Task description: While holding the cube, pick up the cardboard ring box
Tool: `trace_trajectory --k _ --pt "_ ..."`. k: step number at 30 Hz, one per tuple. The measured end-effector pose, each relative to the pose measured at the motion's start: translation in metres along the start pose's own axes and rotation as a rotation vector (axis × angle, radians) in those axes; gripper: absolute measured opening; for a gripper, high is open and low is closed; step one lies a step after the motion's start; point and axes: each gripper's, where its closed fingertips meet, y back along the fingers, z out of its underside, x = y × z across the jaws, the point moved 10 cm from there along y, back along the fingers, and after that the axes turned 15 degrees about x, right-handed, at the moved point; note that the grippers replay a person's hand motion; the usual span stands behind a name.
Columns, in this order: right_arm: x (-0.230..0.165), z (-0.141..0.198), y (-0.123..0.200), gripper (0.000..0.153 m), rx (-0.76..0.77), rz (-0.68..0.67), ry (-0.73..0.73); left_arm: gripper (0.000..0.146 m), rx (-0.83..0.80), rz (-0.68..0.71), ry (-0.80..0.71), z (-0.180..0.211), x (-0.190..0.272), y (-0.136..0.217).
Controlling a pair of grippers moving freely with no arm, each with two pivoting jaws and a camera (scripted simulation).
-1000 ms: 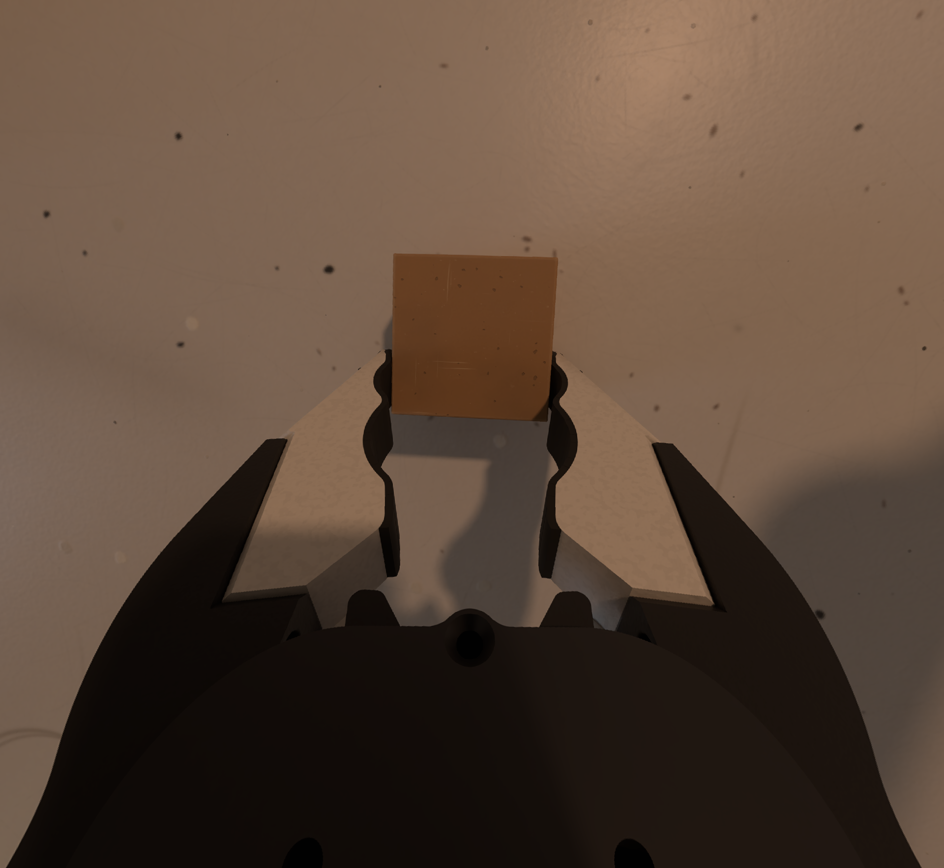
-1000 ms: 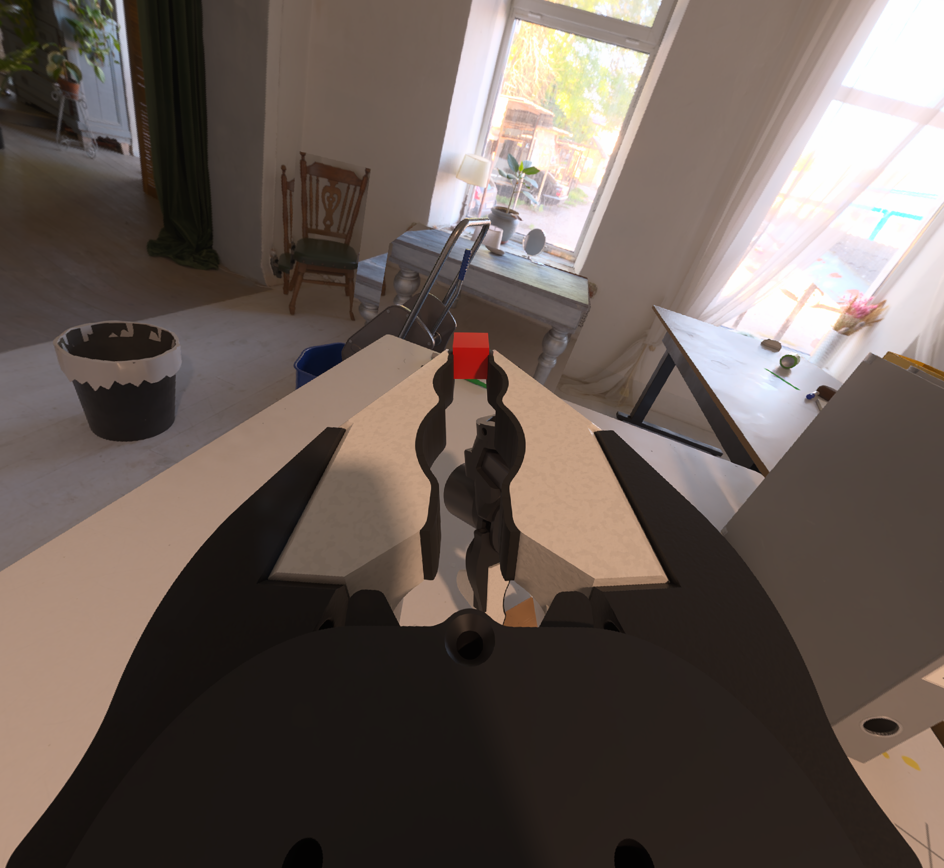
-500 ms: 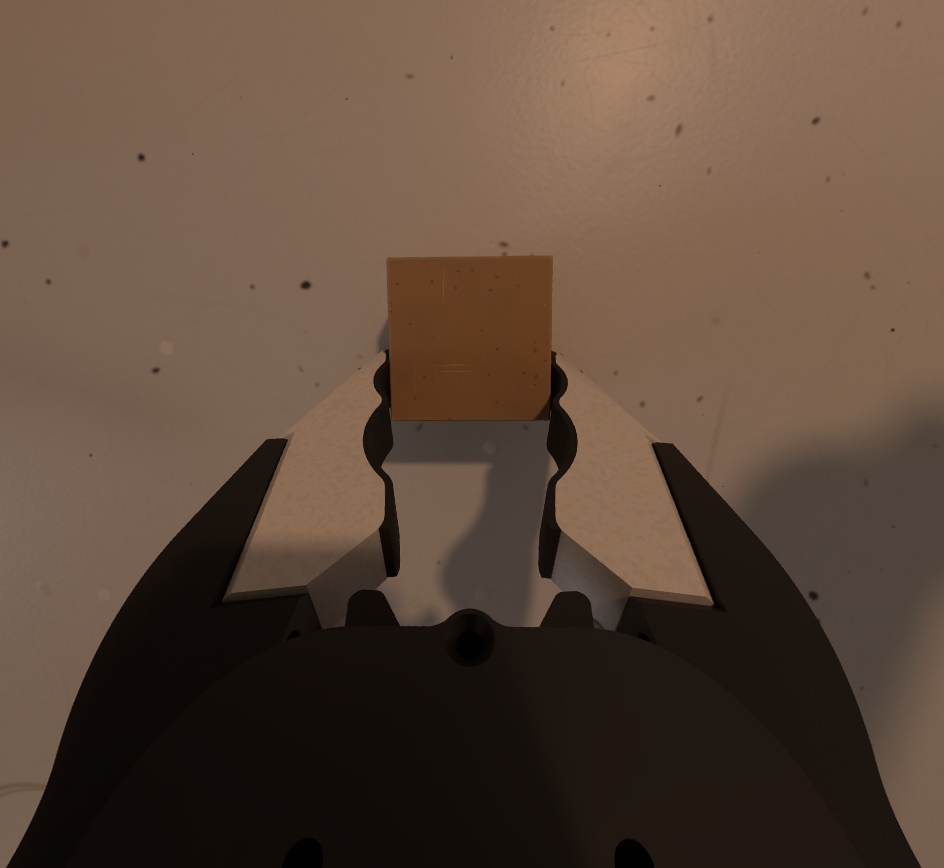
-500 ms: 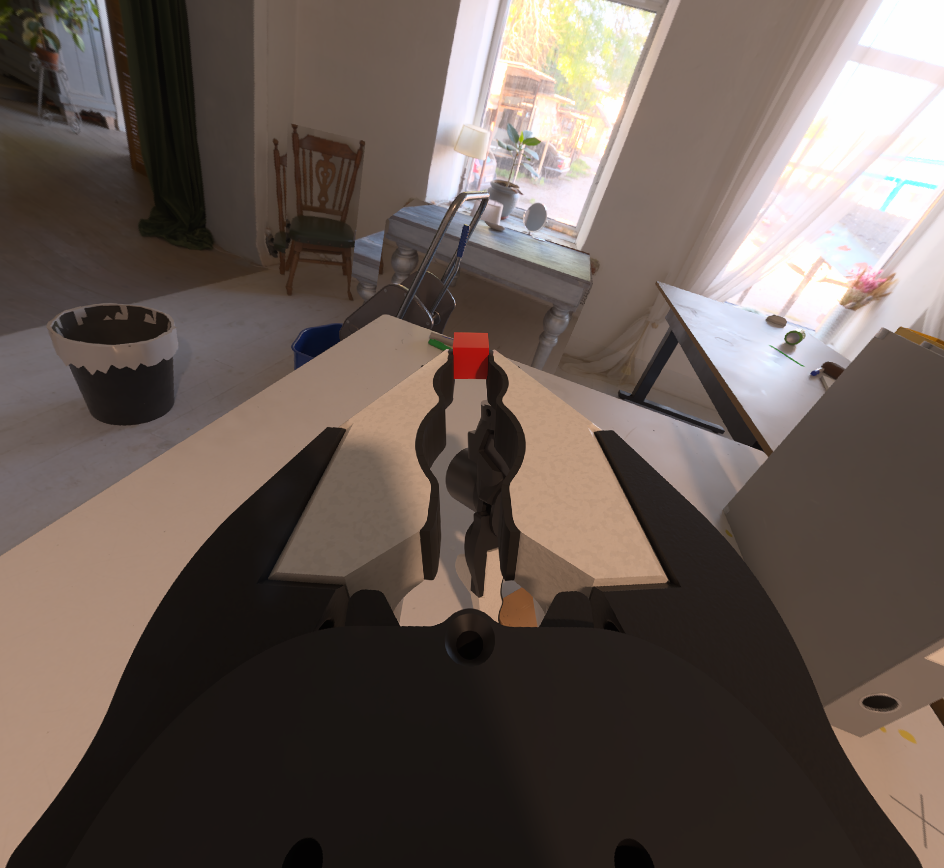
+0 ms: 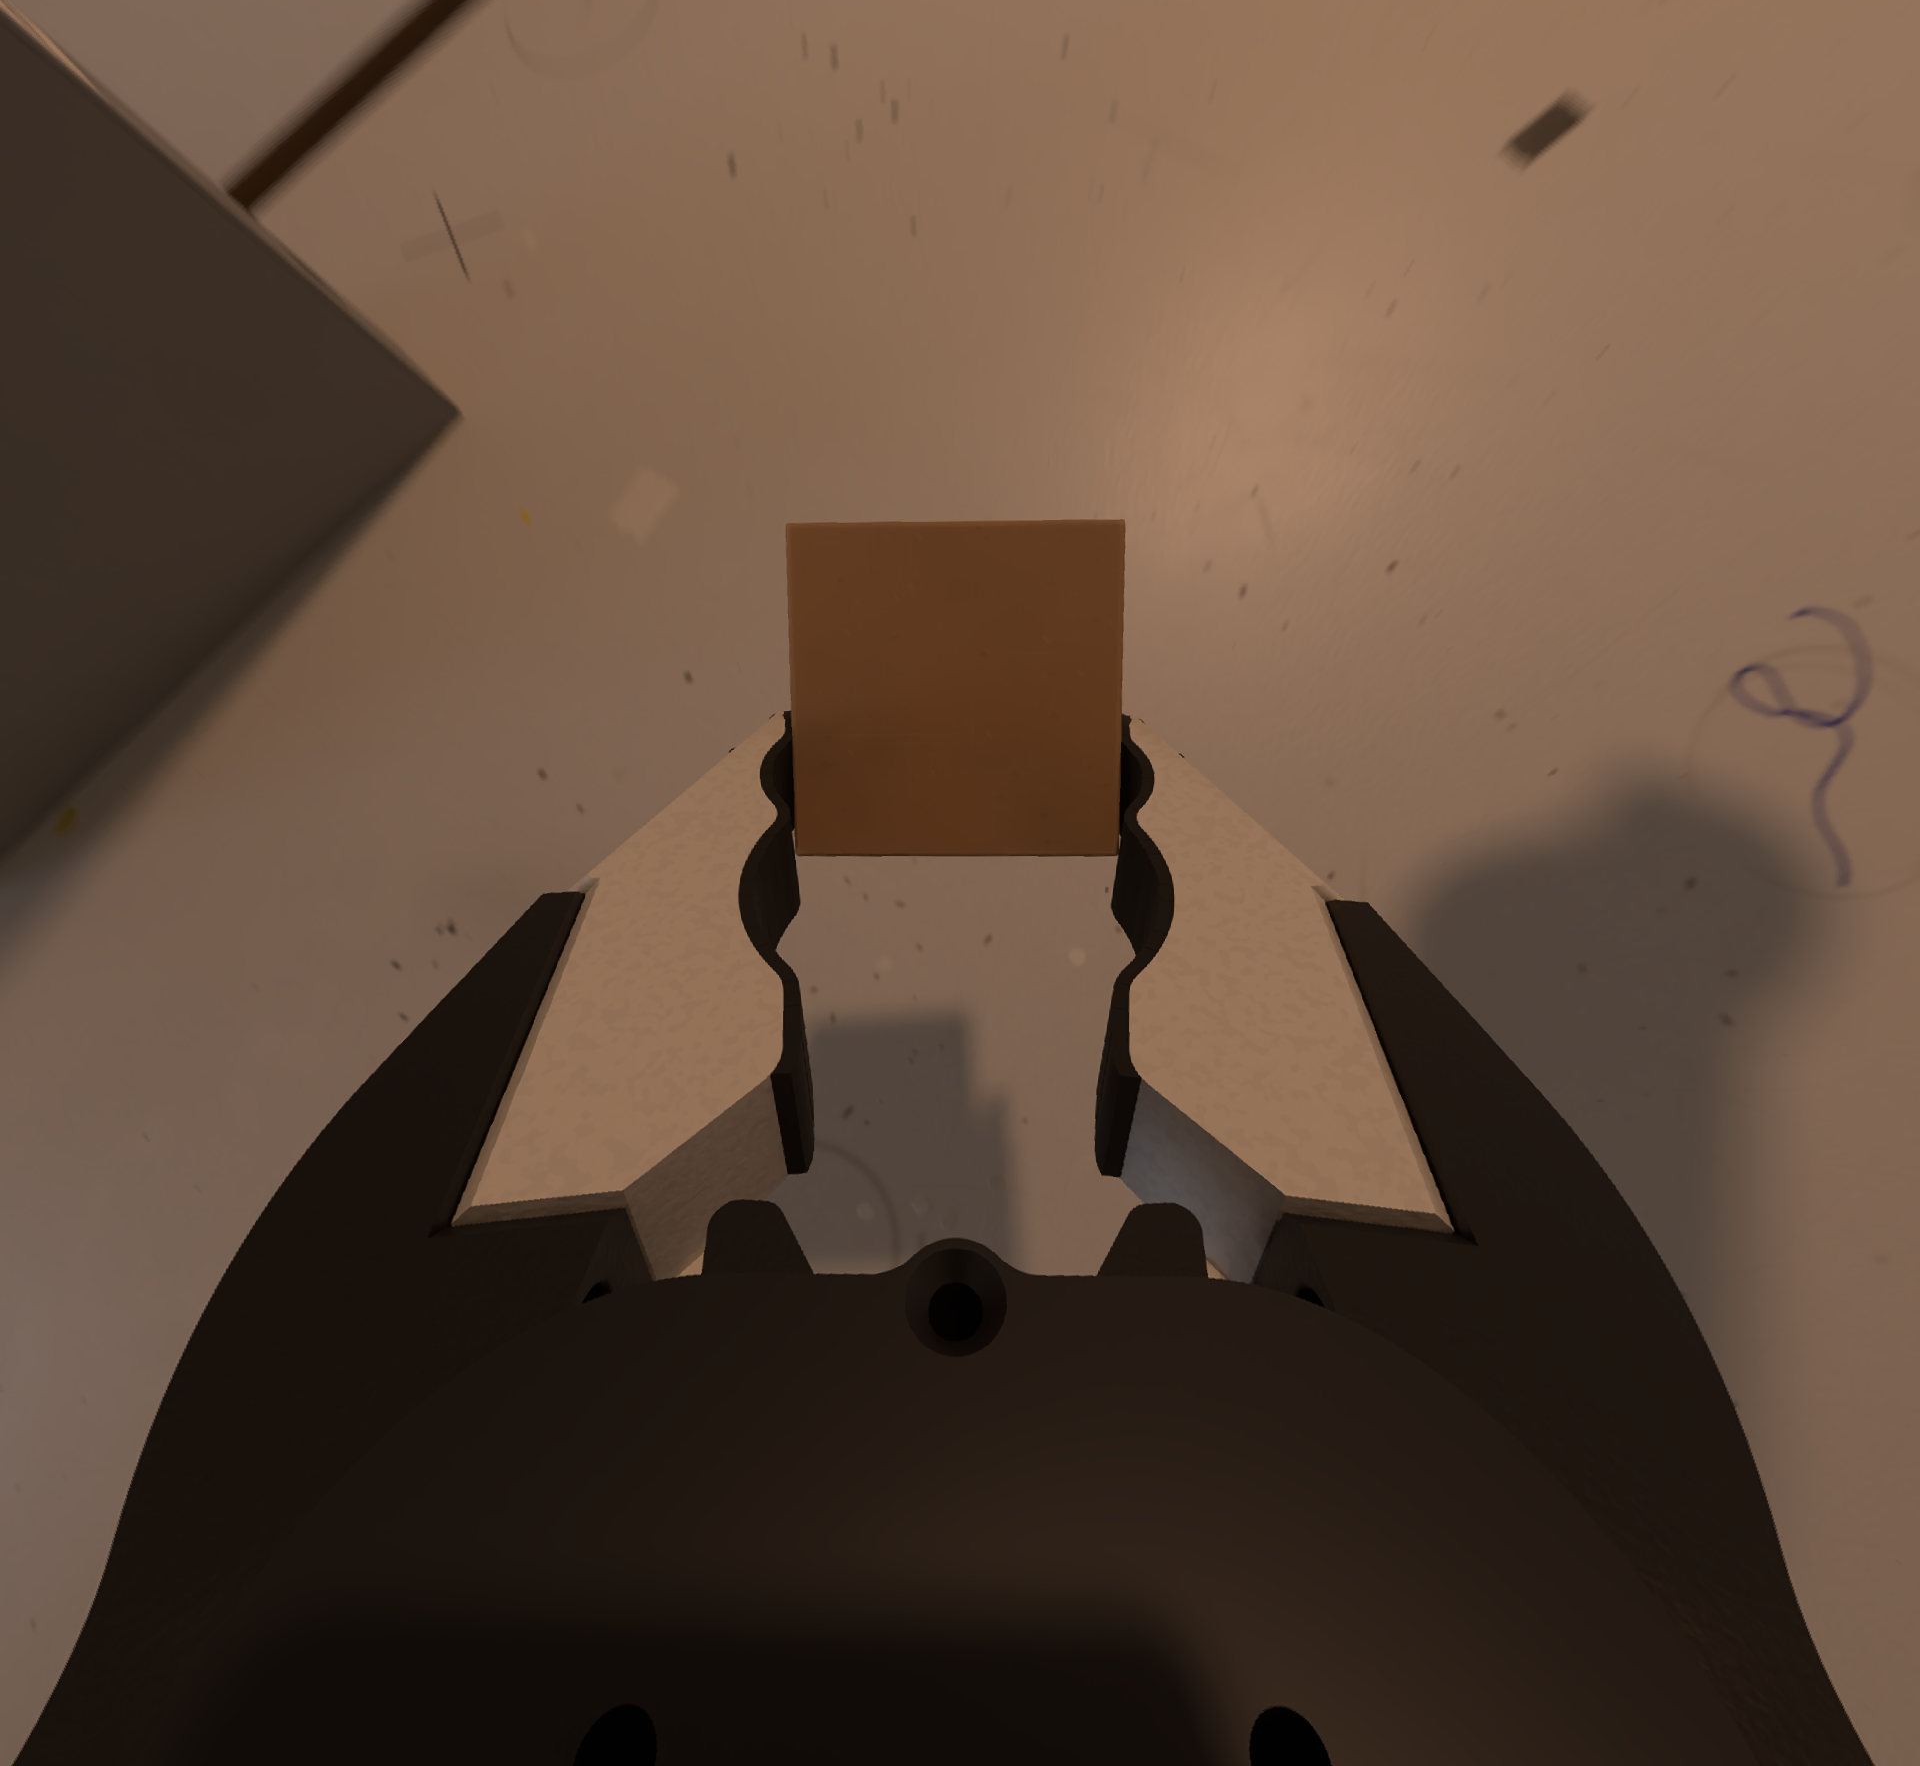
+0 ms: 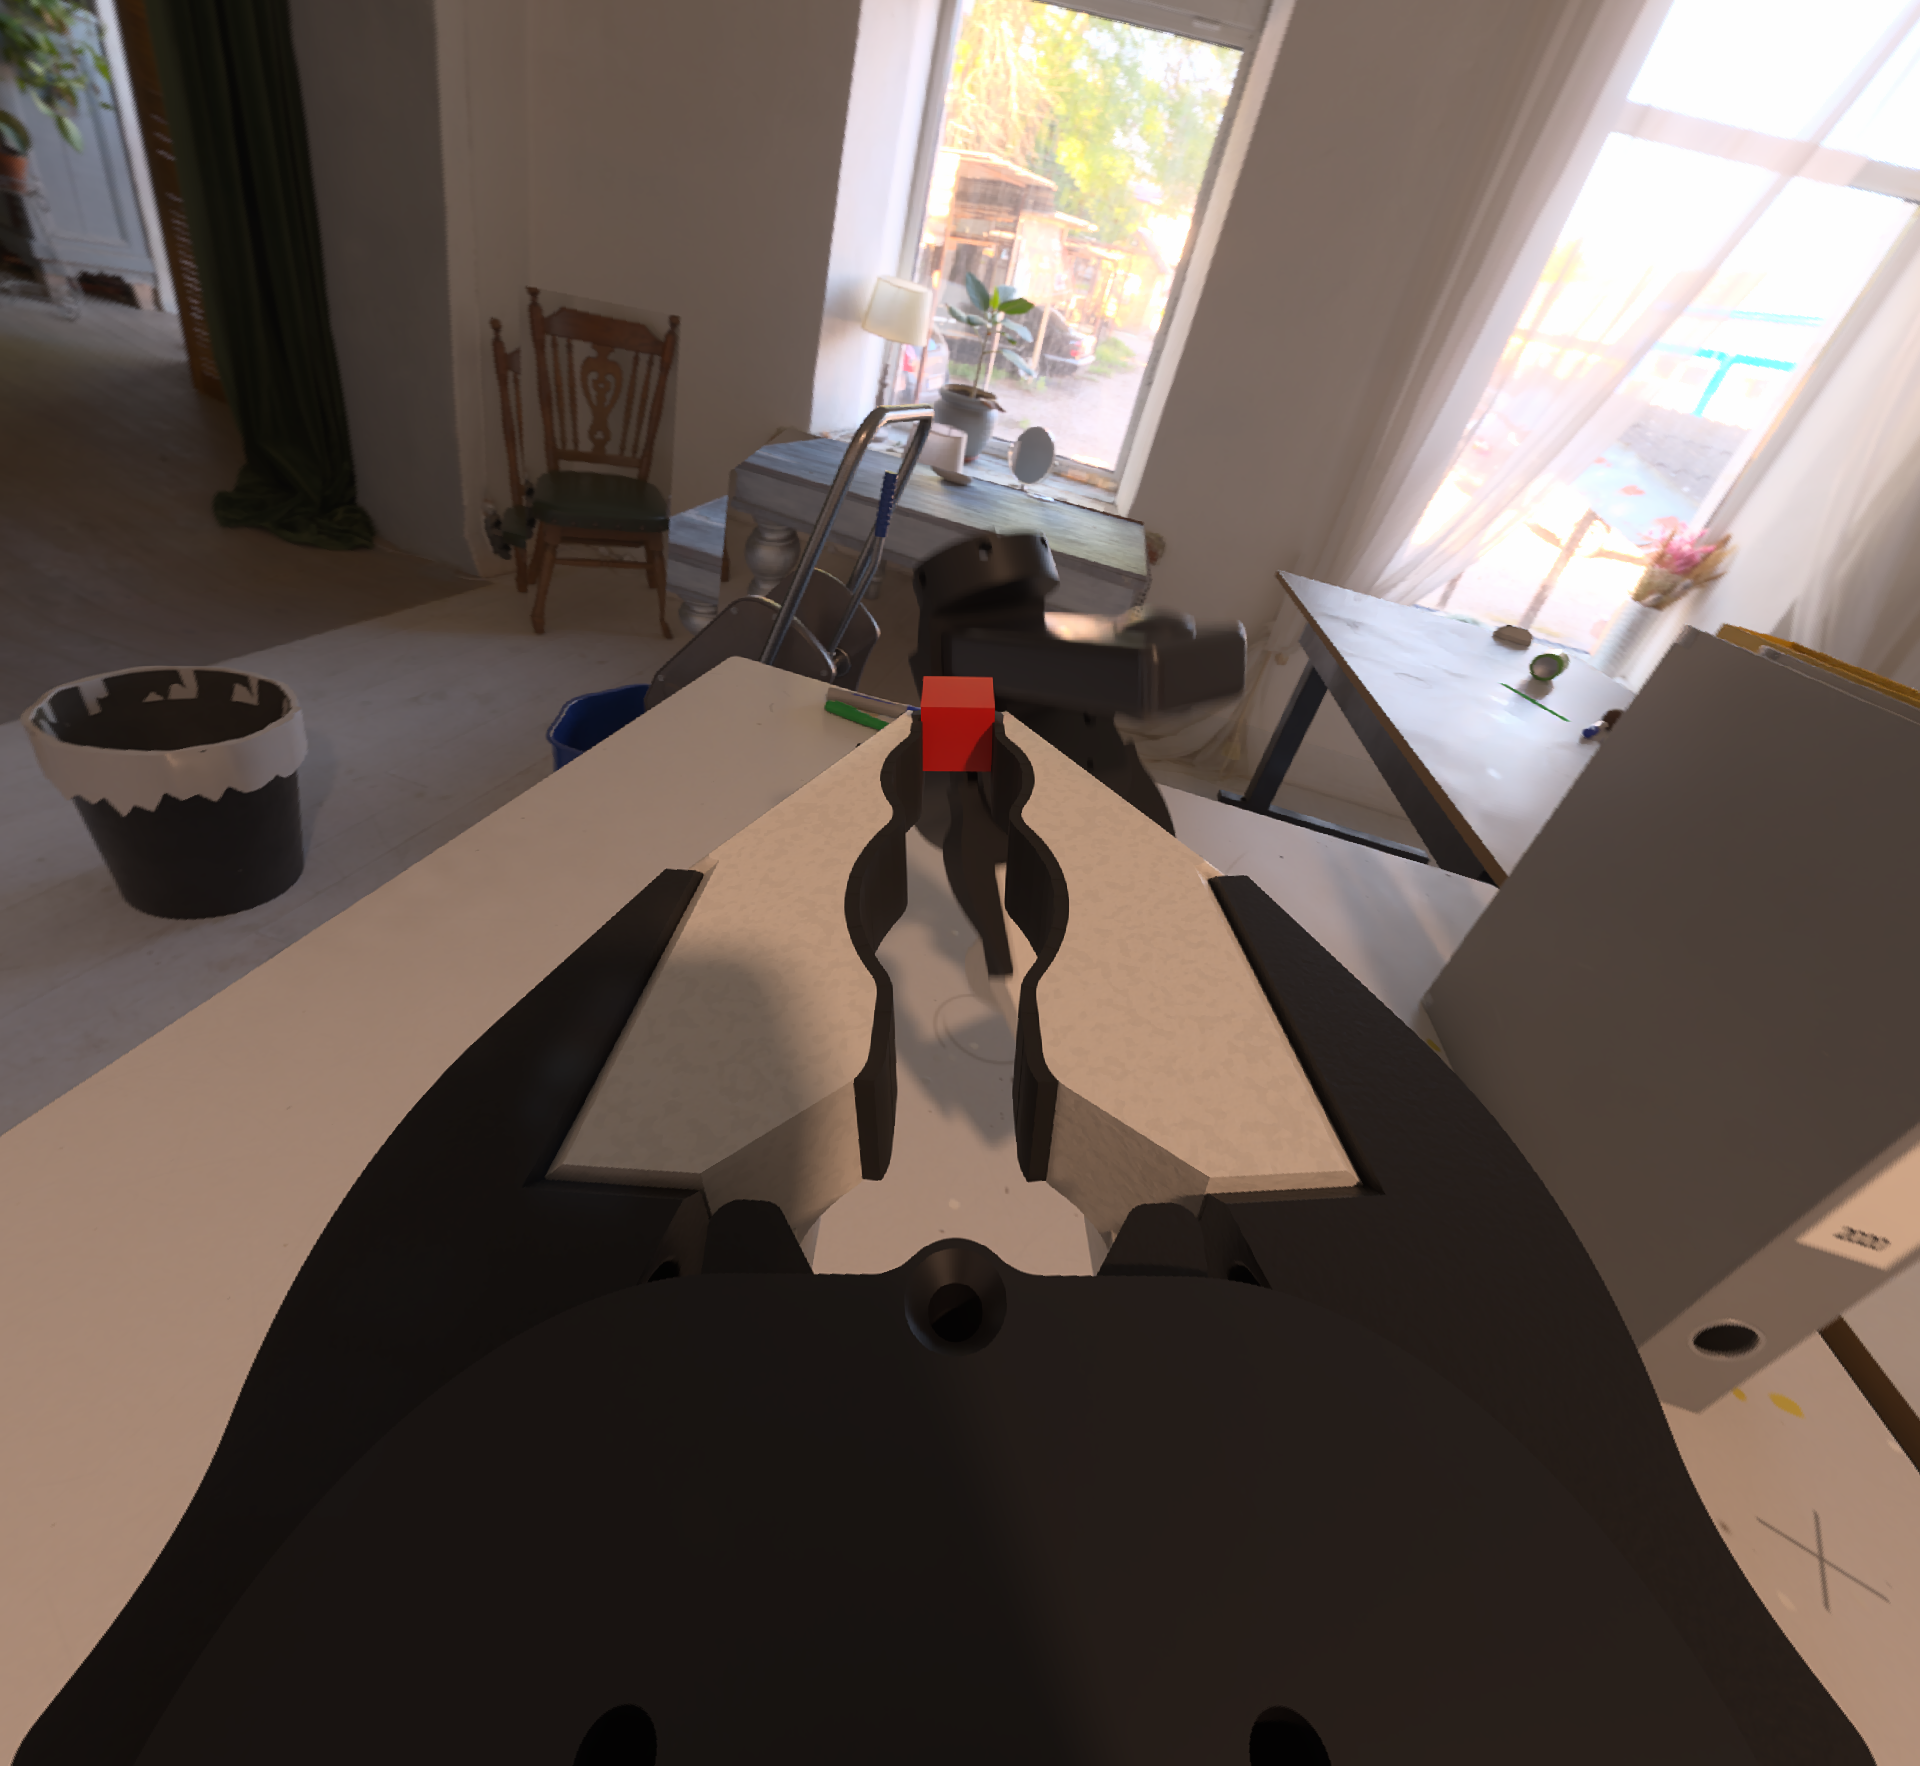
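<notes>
Cardboard ring box (image 5: 956, 688), a small square tan carton with a flat matte face, sits pinched between the tips of the left gripper (image 5: 956, 786) in the left wrist view, its shadow on the speckled beige counter (image 5: 1351, 314) well below it, so it looks lifted clear. It is probably light and slightly crushable with a dry, grippy skin, so the flat opposite side walls, where the jaws now press, are the sensible place to hold, with modest squeeze. At 10 o'clock a grey slab-like binder (image 5: 156, 428) cuts into the frame, and at 3 o'clock a blue scribble (image 5: 1813, 729) marks the counter. The right wrist view looks level across the room: the right gripper (image 6: 957, 740) has its jaws nearly together on a small red cube (image 6: 957, 724) at their tips. Beyond it, at 12 o'clock, the dark, blurred body of the left gripper hangs above the counter, yet the box itself I cannot make out there. Only this view shows the cube, a black bin (image 6: 171, 781) at 9 o'clock and a wooden chair (image 6: 592, 459) at 11 o'clock.
</notes>
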Motion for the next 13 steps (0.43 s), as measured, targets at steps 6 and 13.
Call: trace_trajectory --k 6,13 --pt "0.011 0.007 0.005 0.011 -0.029 0.106 0.021 0.060 0.268 0.135 -0.022 -0.043 -0.023 0.052" --pt "0.011 0.019 -0.007 0.011 -0.167 0.164 0.088 0.060 0.570 0.449 -0.172 -0.032 -0.030 0.083"
